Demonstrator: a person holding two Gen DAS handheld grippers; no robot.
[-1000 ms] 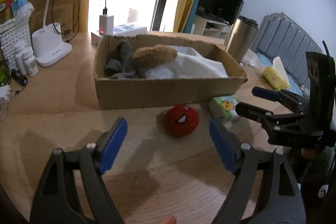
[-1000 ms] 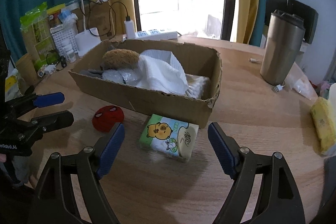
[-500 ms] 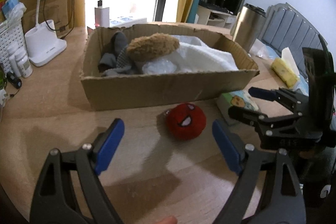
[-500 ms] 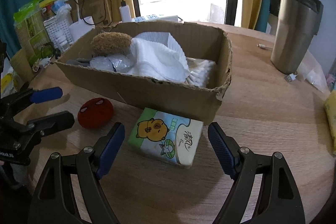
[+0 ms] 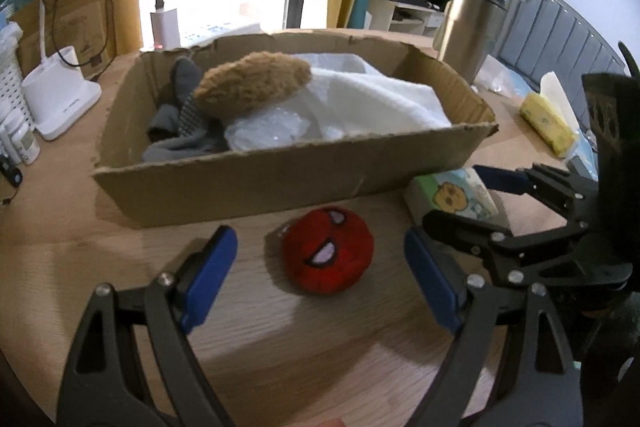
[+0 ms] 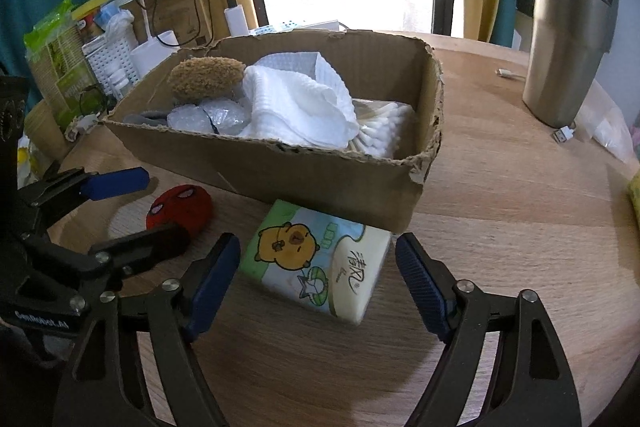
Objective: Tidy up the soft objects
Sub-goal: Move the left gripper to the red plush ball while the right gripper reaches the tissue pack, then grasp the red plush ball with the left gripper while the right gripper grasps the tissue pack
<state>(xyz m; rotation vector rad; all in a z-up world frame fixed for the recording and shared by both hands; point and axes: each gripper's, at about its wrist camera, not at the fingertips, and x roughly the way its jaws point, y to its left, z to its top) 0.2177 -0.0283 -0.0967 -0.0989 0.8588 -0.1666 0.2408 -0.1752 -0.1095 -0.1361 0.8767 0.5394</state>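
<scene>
Your left gripper (image 5: 320, 275) has closed in, jaws wide, bracketing red ball (image 5: 328, 254). Right gripper (image 6: 318, 275) wide, tissue pack (image 6: 320, 261) between. Box (image 6: 320, 183) at 12 o'clock. Pickups imminent.

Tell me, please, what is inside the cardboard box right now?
Inside the cardboard box lie a brown plush toy, a white towel, bubble wrap, grey cloth and a pack of cotton swabs. Anything beneath the towel is hidden.
</scene>
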